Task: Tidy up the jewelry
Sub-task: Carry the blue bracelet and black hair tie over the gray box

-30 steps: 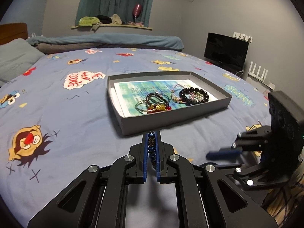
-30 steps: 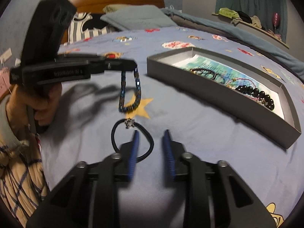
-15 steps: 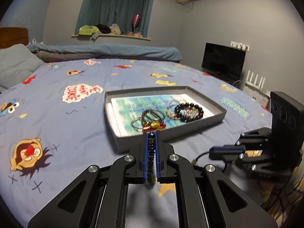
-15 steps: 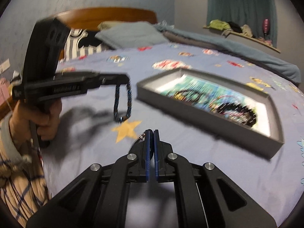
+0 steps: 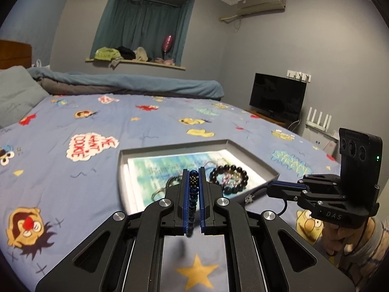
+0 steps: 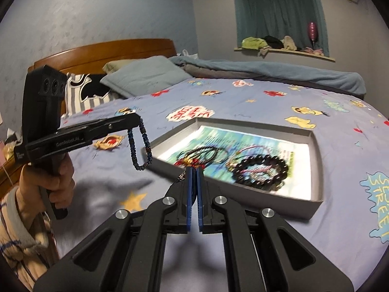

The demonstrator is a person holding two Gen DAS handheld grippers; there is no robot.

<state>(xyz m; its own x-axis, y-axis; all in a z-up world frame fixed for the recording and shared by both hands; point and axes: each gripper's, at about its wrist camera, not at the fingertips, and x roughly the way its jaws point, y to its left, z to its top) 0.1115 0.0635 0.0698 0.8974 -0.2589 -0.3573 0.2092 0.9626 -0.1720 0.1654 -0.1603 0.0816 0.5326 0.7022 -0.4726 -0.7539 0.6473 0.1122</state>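
Note:
My left gripper (image 5: 194, 172) is shut on a dark blue beaded bracelet (image 5: 192, 194), which hangs in a loop in the right wrist view (image 6: 140, 146), lifted above the bed beside the near left corner of the grey tray (image 6: 316, 160). My right gripper (image 6: 194, 170) is shut on a black cord band with a small silver charm (image 6: 181, 176); from the left wrist view the cord and charm (image 5: 249, 197) dangle under its fingers (image 5: 284, 189) at the tray's near edge (image 5: 265, 168). Inside the tray lie a black bead bracelet (image 6: 260, 171) and several thinner bracelets (image 6: 199, 157).
The tray rests on a blue cartoon-print bedsheet (image 5: 73, 170). Pillows (image 6: 143, 77) and a wooden headboard (image 6: 104, 53) are at the bed's head, a rolled blanket (image 5: 136, 85) along the far side. A TV (image 5: 277, 97) stands by the wall.
My right gripper closed on the black cord band and lifted it off the sheet toward the tray. My left gripper rose and moved closer to the tray with the blue bracelet.

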